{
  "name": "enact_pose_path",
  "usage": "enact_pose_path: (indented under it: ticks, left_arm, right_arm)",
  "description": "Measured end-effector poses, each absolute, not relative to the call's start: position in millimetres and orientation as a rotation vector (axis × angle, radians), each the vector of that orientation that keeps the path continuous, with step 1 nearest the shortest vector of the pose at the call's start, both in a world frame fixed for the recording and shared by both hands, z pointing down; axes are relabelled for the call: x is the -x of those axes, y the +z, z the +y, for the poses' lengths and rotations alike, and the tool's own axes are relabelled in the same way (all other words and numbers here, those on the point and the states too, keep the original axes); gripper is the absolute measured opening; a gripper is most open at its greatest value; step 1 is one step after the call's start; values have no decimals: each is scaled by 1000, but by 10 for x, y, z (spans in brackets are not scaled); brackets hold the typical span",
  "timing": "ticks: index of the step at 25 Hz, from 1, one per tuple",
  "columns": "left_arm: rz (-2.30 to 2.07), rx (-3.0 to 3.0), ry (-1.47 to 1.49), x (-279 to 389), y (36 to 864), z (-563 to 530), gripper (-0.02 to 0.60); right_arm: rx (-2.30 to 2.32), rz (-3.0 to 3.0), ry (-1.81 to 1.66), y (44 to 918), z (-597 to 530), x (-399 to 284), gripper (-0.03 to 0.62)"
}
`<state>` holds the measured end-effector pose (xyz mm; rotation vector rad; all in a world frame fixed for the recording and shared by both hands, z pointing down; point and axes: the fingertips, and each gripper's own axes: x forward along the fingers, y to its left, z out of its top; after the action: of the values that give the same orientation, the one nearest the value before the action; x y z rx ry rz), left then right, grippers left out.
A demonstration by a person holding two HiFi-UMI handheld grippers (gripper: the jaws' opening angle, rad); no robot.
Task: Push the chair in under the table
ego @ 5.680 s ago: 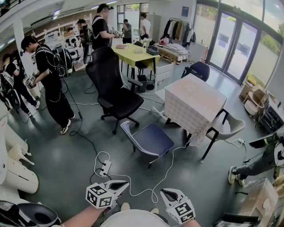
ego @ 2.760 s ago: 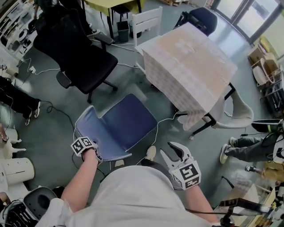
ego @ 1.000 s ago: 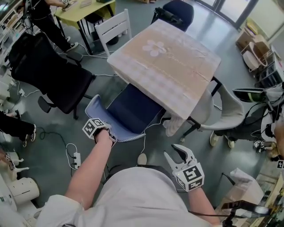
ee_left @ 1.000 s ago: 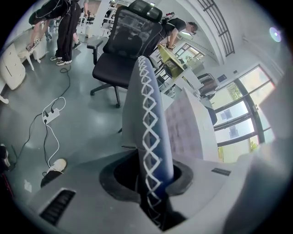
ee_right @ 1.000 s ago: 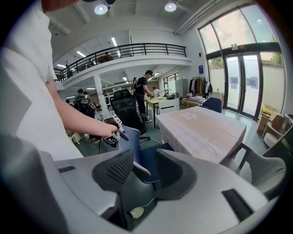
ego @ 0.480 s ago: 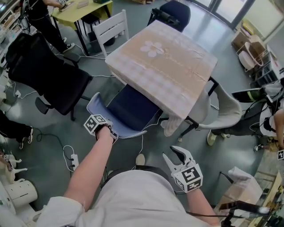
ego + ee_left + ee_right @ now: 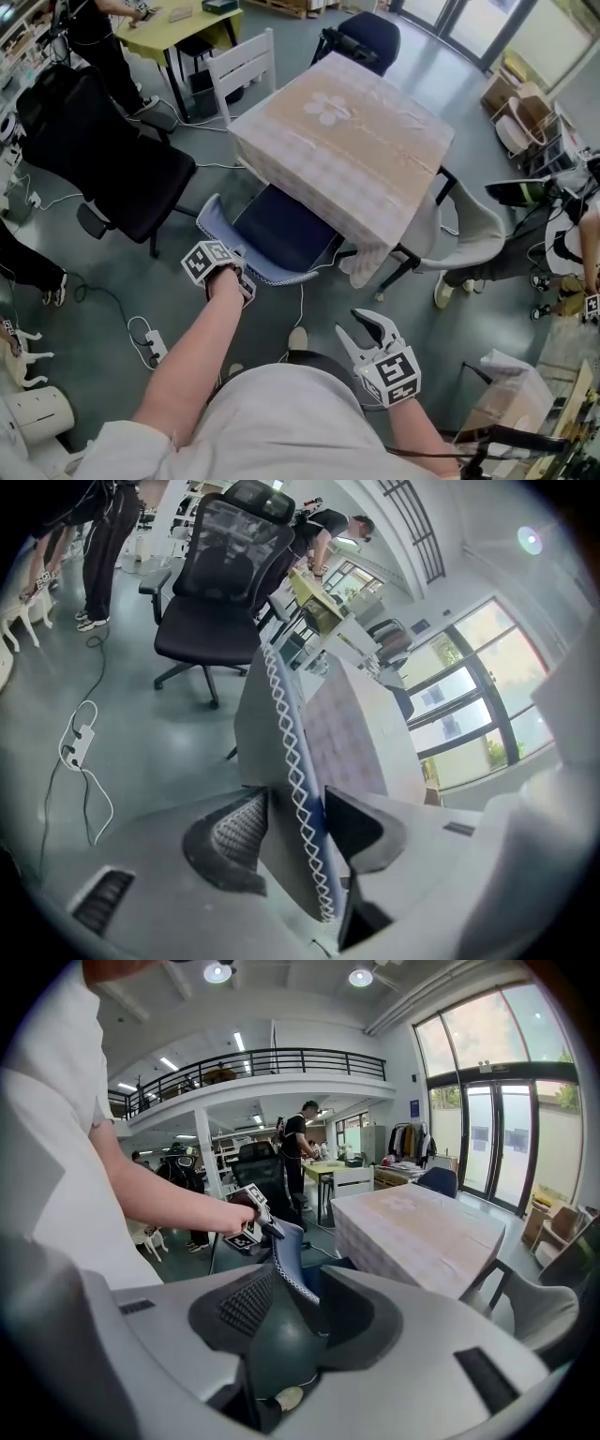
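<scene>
Left tongs (image 7: 297, 797), jaws just opening, straddle the chair (image 7: 267, 719).

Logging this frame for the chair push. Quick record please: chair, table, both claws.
chair: seat partly under the table, back facing the person
table: cloth-covered
left claw: open, jaws have just been opening, top edge of the chair back between them
right claw: open, empty, away from the chair
nearby: black office chair left of the chair
</scene>
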<state>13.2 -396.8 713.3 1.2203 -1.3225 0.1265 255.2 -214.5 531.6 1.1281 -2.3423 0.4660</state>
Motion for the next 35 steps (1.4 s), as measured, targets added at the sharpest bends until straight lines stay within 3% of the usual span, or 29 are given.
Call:
enact_pose_path:
  ticks: [16,19,24,35]
  left_arm:
    - [-1080,-1865,-7,801,5698,-2622,183]
    - [-996,-2047,5,928,5384,-2203,128]
    - [-776,-2377,61,914,4934,-1440,19]
    - [-592,-2598,211,1163,4648,-495,12]
  right_arm:
    - [-1084,-2397,347,5125,-1398,-1166,160]
    - [-1091,-2407,331,5070,-1224,-923,151]
    - [-1109,-2412,297,5033,-886,-631,62]
    - [-1093,-2428,241,4889,-312,-58,20]
